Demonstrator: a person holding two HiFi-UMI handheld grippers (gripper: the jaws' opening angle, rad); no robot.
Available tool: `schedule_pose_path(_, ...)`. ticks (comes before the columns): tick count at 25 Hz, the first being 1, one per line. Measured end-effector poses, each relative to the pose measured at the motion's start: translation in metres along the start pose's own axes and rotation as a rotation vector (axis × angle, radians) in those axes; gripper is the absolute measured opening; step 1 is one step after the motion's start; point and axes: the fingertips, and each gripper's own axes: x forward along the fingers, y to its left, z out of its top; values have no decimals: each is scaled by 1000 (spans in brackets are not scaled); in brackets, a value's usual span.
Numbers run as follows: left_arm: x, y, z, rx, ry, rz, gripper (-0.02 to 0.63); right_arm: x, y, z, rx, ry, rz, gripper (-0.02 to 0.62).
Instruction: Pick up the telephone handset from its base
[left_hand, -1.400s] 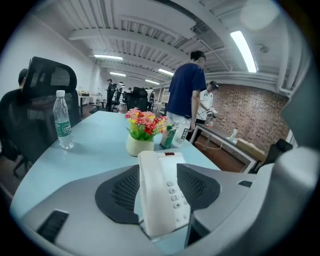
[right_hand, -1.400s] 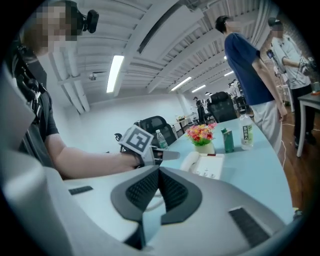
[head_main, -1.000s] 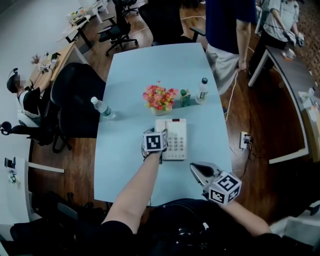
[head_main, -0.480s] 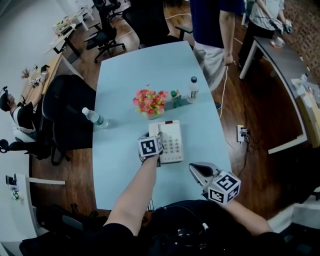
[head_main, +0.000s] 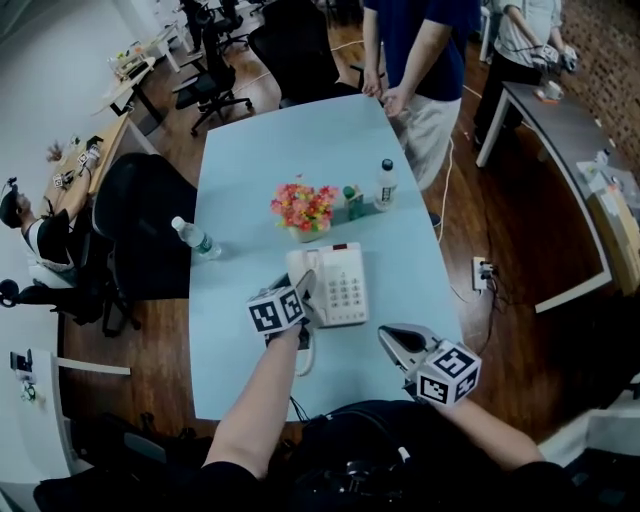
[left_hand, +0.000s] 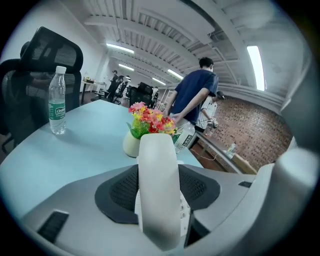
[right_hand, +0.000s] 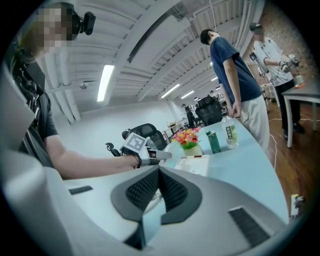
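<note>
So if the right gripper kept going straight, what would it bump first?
Probably the telephone base, lying just ahead of the right gripper, though depth is hard to judge.

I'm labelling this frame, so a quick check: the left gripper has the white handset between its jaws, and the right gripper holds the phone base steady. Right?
Not quite. In the head view the right gripper is clear of the phone base, near the front edge of the table, jaws together on nothing. The left gripper does have the handset between its jaws, which are closing.
</note>
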Motion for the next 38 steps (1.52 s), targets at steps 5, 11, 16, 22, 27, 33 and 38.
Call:
schedule_pose_path(5, -65, -31, -6, -44, -69, -162, 236, 8, 16, -2, 1, 1, 40, 17)
schedule_pose_path(11, -148, -50, -24, -94, -139, -312, 236, 16, 40, -11, -33, 23, 92, 17)
schedule_pose_path(16, -193, -50, -47, -79, -126, -352, 236, 22, 49, -21, -29, 41, 111, 17)
schedule_pose_path(22, -213, -47, -60, -83, -123, -361, 236, 25, 39, -38, 172, 62, 108, 15)
schedule_pose_path(27, -220, -41, -64, -66, -110, -351, 236, 24, 40, -45, 154, 62, 99, 15)
schedule_pose_path(33, -214, -42, -67, -43, -89, -350, 236, 21, 46, -44, 115, 65, 99, 15)
schedule_pose_path(38, -209, -43, -63, -22, -78, -350, 236, 19, 49, -42, 75, 76, 91, 15)
